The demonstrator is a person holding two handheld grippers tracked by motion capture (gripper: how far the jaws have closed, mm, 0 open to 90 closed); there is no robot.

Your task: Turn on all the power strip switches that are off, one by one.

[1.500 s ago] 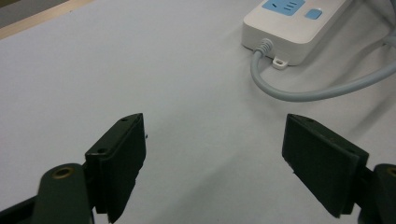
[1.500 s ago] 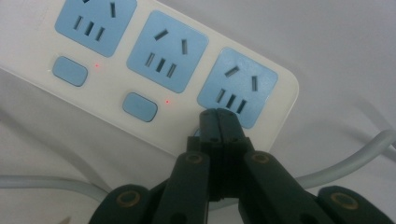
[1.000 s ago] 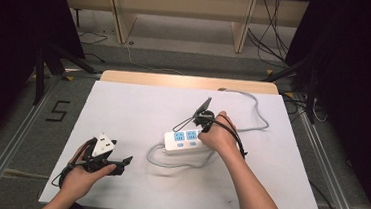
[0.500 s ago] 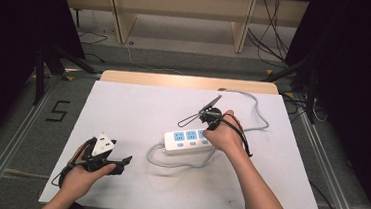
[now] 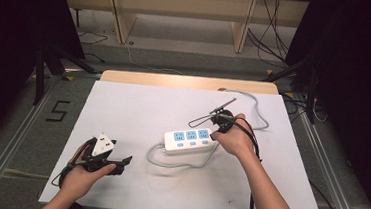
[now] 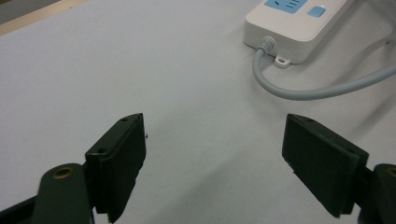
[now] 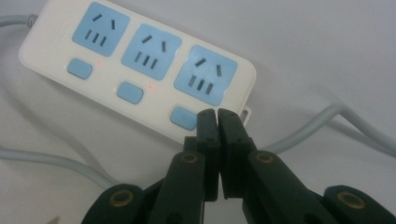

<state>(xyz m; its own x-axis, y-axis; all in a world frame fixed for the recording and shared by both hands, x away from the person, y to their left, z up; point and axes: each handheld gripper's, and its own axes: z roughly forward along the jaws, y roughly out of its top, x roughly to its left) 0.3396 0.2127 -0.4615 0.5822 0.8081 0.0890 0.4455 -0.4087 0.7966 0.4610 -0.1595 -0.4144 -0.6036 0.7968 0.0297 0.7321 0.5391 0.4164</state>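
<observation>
A white power strip (image 5: pixel 191 139) with three blue sockets and three blue switches lies at mid-table; its left end (image 6: pixel 299 23) lies beyond the open jaws in the left gripper view. My right gripper (image 7: pixel 217 114) is shut with nothing between its jaws. Its tips sit at the rightmost switch (image 7: pixel 183 117) and partly cover it. In the high view my right gripper (image 5: pixel 214 135) points at the strip's right end from under the hand. Small red lights glow by the other two switches (image 7: pixel 130 92). My left gripper (image 5: pixel 119 151) rests open and empty at the table's front left, jaws wide apart (image 6: pixel 215 135).
The strip's grey cable (image 5: pixel 179 163) loops in front of it, and another run (image 5: pixel 259 113) curves off to the back right. The white table top (image 5: pixel 138 106) ends in a wooden strip at the back. A wooden frame and loose floor cables lie behind.
My right hand has shifted a little to the right along the power strip, toward its right end. The left hand and gripper have stayed where they were.
</observation>
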